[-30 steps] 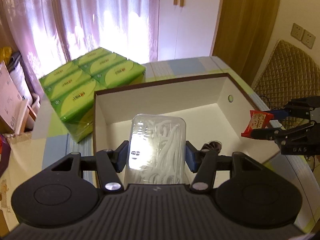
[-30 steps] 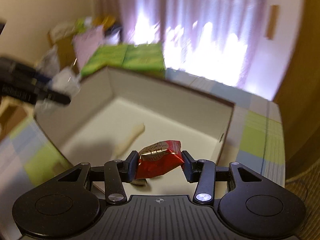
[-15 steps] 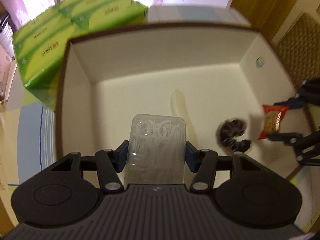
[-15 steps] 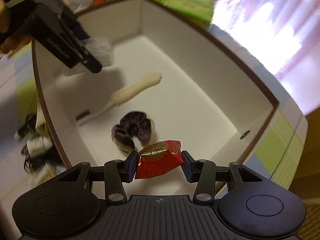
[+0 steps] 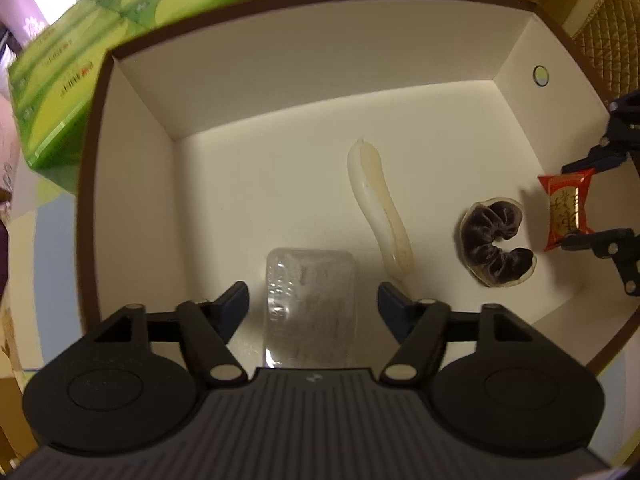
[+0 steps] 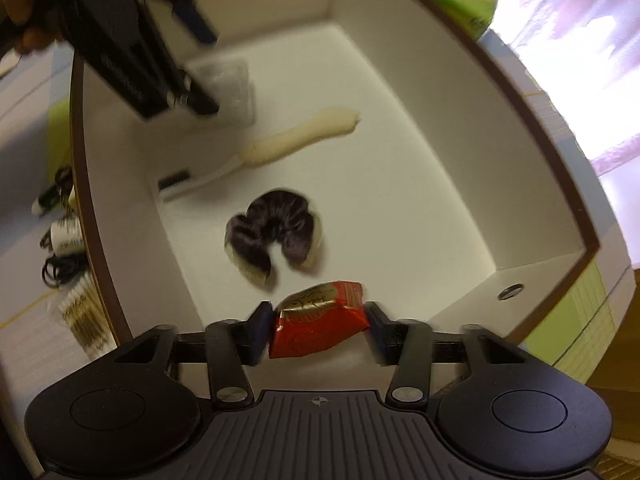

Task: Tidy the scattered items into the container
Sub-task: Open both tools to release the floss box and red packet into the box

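Note:
A white open box [image 5: 132, 168] with a brown rim holds a cream brush [image 5: 380, 216] and a dark velvet scrunchie [image 5: 496, 244]. My left gripper [image 5: 312, 304] is open inside the box; the clear plastic case [image 5: 310, 304] lies on the box floor between its fingers, no longer gripped. My right gripper [image 6: 318, 322] is over the box's right side, its fingers slightly parted around a red and gold snack packet [image 6: 318, 328]. The packet [image 5: 566, 208] and right gripper [image 5: 588, 204] also show in the left wrist view. The case [image 6: 228, 80] shows partly behind the left gripper in the right wrist view.
Green tissue packs [image 5: 80, 64] lie against the box's far left corner. Outside the box's near wall, small bottles, a black cable [image 6: 62, 270] and a packet of cotton swabs [image 6: 82, 316] lie on the table. A quilted chair [image 5: 608, 28] stands at the right.
My left gripper has opened and let go of the clear case, which now lies on the box floor. My right gripper has moved lower into the box and its fingers have loosened on the packet.

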The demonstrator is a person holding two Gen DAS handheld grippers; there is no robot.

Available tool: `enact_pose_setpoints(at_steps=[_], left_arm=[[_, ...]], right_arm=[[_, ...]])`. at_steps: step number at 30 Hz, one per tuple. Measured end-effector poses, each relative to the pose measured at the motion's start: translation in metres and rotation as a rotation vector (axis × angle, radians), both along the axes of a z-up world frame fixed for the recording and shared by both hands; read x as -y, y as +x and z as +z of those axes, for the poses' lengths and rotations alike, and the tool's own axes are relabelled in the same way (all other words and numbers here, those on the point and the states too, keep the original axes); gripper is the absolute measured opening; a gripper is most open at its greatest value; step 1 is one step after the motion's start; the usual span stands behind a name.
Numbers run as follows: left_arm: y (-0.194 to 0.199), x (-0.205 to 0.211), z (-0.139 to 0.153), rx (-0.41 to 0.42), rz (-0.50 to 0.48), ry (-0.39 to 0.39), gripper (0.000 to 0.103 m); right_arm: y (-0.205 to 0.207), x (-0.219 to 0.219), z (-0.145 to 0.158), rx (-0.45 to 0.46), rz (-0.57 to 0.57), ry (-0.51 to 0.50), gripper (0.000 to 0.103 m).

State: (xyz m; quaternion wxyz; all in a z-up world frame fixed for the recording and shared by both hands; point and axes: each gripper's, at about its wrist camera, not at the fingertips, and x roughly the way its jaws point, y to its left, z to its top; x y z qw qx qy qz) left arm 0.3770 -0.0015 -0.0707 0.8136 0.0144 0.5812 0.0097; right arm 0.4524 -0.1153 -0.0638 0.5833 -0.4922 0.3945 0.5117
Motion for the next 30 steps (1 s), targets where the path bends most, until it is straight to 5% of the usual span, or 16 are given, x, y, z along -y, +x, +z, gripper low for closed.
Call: enact_pose_setpoints(at_steps=[1,18,30], left_arm=[[-0.001,0.0,0.002,0.008,-0.002,0.008,0.072],[-0.011,0.006,0.034,0.081,-0.01,0.022,0.084],[-0.061,0.0,0.072,0.184,0.034,-0.026,0.088]], right_arm=[[-0.001,0.0,0.0,0.04,0.006,0.012,0.093],[-0.001,0.013,0.023,0.059,-0.053,0.114,0.093],[-0.03,0.042,0.059,0.088,-0.186,0.313,0.093]])
